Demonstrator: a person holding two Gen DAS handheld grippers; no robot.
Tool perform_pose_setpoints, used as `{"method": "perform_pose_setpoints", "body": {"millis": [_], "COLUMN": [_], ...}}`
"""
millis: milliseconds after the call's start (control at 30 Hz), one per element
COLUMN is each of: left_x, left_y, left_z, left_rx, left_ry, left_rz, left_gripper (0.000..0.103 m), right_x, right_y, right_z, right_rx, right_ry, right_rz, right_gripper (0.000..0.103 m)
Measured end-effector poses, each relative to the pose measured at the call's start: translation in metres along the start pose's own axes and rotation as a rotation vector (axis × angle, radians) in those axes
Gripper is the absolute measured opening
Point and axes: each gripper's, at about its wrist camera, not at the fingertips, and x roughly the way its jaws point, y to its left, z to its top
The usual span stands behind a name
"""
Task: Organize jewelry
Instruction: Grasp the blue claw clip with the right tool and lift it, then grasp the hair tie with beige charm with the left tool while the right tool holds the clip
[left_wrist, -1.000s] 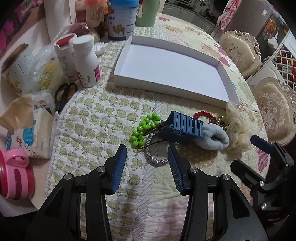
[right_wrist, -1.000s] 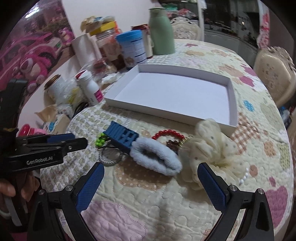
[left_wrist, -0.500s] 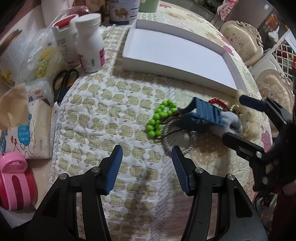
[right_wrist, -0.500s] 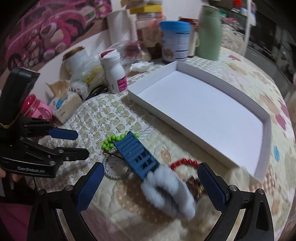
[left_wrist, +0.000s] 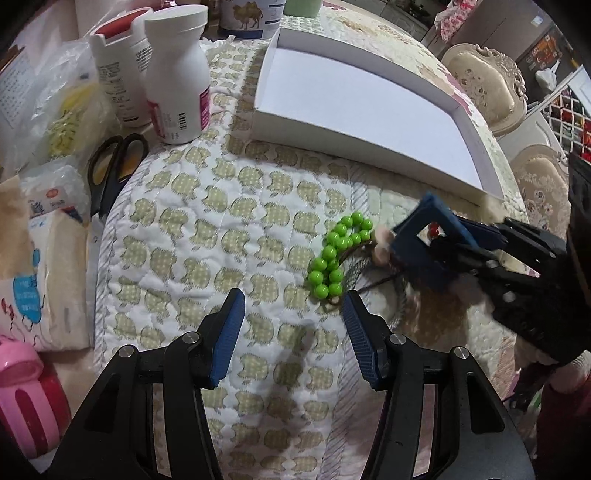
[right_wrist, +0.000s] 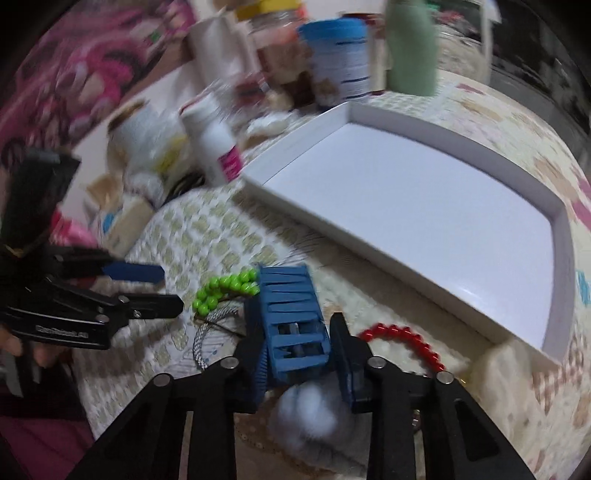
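My right gripper (right_wrist: 297, 350) is shut on a blue hair claw clip (right_wrist: 291, 317), seen lifted at one end in the left wrist view (left_wrist: 424, 240). A green bead bracelet (left_wrist: 338, 254) lies next to the clip, over a silver mesh bangle (right_wrist: 210, 328). A red bead bracelet (right_wrist: 402, 338) and a fluffy white-blue scrunchie (right_wrist: 310, 413) lie by the right gripper. My left gripper (left_wrist: 293, 332) is open and empty, just short of the green beads. The empty white tray (left_wrist: 476, 155) lies beyond.
White pill bottles (left_wrist: 177, 70), black scissors (left_wrist: 110, 166), tissue packs (left_wrist: 44, 251) and a pink object (left_wrist: 22, 398) crowd the table's left side. A blue tin (right_wrist: 340, 62) and green flask (right_wrist: 410, 44) stand behind the tray. Padded chairs (left_wrist: 484, 77) stand to the right.
My right gripper moved in over the jewelry pile and closed on the blue claw clip. My left gripper edged forward toward the green beads, still open.
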Motion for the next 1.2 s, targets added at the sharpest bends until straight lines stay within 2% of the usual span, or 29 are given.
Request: {"method": "perform_pose_setpoints", "body": {"millis": [333, 533, 800, 1000, 1100, 1167, 1200], "left_x": [0.004, 0.01, 0.032, 0.046, 0.046, 0.04, 0.035], "left_y": [-0.034, -0.055, -0.086, -0.094, -0.093, -0.09, -0.089], "left_z": [0.011, 0.026, 0.033, 0.039, 0.046, 0.049, 0.049], "left_rx": [0.118, 0.14, 0.213, 0.238, 0.212, 0.206, 0.212], "left_ry": [0.007, -0.014, -0.007, -0.024, -0.039, -0.059, -0.069], "left_rz": [-0.032, -0.052, -0.009, 0.062, 0.023, 0.017, 0.023], "left_gripper": [0.055, 0.055, 0.054, 0.031, 0.024, 0.012, 0.011], "right_x": [-0.046, -0.072, -0.098, -0.102, -0.104, -0.105, -0.106], "right_y": [-0.036, -0.046, -0.038, -0.043, -0.048, -0.049, -0.049], "right_z": [-0.004, -0.008, -0.007, -0.02, -0.026, -0.028, -0.028], "right_rx": [0.201, 0.293, 0.298, 0.323, 0.34, 0.346, 0.344], "right_ry": [-0.137, -0.227, -0.29, -0.288, -0.291, -0.294, -0.295], "right_rz": [-0.001, 0.017, 0.018, 0.008, 0.005, 0.006, 0.005], "right_gripper": [0.025, 0.025, 0.025, 0.025, 0.025, 0.025, 0.025]}}
